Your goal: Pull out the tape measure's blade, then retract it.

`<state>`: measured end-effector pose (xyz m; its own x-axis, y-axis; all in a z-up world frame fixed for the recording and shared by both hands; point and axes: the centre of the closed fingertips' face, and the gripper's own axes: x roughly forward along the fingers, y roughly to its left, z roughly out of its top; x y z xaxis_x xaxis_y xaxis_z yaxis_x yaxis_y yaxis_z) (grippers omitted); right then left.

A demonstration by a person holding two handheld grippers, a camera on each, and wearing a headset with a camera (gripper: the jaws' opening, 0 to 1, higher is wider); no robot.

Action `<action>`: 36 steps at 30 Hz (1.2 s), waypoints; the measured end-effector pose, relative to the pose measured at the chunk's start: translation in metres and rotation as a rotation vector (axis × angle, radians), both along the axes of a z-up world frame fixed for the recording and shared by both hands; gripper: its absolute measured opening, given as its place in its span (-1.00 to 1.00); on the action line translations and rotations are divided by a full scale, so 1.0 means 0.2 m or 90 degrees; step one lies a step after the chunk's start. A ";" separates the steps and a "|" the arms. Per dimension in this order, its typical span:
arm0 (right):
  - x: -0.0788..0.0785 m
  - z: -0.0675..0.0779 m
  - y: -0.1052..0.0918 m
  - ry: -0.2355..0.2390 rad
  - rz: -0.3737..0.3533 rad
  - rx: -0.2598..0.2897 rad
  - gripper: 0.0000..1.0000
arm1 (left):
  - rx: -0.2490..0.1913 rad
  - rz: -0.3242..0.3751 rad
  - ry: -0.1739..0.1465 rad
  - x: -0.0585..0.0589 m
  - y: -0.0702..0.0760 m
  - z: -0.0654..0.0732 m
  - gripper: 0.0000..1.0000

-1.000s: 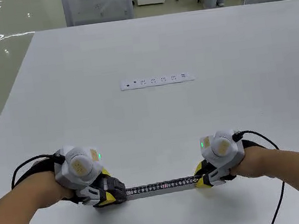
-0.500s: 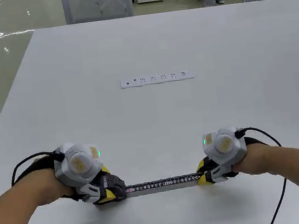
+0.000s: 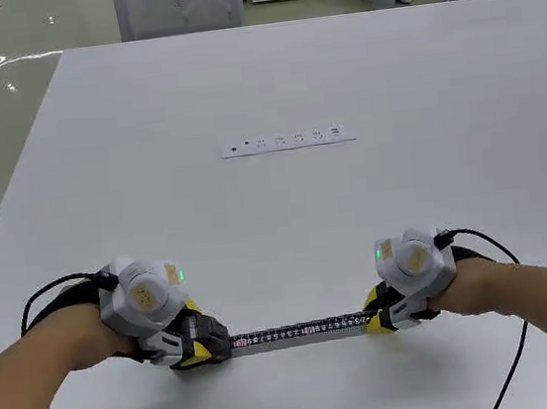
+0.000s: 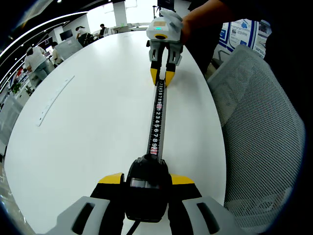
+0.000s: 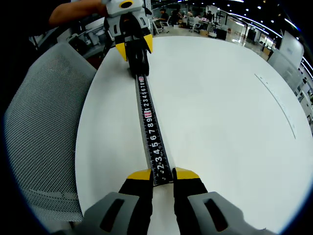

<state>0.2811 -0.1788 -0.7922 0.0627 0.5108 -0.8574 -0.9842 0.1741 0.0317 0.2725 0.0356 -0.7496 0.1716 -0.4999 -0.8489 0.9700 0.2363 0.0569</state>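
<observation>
My left gripper (image 3: 196,346) (image 4: 146,185) is shut on the black tape measure case (image 3: 213,340) (image 4: 146,188) (image 5: 136,53) near the table's front edge. The numbered blade (image 3: 299,333) (image 4: 158,115) (image 5: 150,132) runs out of the case to the right, just above the white table. My right gripper (image 3: 376,322) (image 5: 162,176) is shut on the blade's far end, its yellow-tipped fingers (image 5: 141,175) pinching the tip. In the left gripper view the right gripper (image 4: 162,76) stands at the far end of the blade.
A white power strip (image 3: 287,142) lies flat at the middle of the white table (image 3: 355,214). A grey mesh chair (image 4: 254,127) (image 5: 44,127) stands close by the table's front edge. Black cables trail from both grippers.
The right gripper has moved slightly to the right with the blade's tip, so a little more blade shows. The left gripper holds the case in about the same place.
</observation>
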 end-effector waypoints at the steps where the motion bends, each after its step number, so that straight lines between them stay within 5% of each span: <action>1: 0.00 0.00 0.00 0.000 0.000 0.000 -0.78 | 0.000 0.000 0.000 0.00 0.00 0.00 -0.41; 36: 0.01 -0.01 -0.08 -0.001 -0.014 -0.004 -0.78 | -0.003 0.002 -0.001 0.00 0.00 0.00 -0.41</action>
<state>0.2831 -0.1952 -0.7932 0.0750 0.5039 -0.8605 -0.9802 0.1960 0.0294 0.2723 0.0358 -0.7498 0.1737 -0.5030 -0.8467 0.9693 0.2391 0.0568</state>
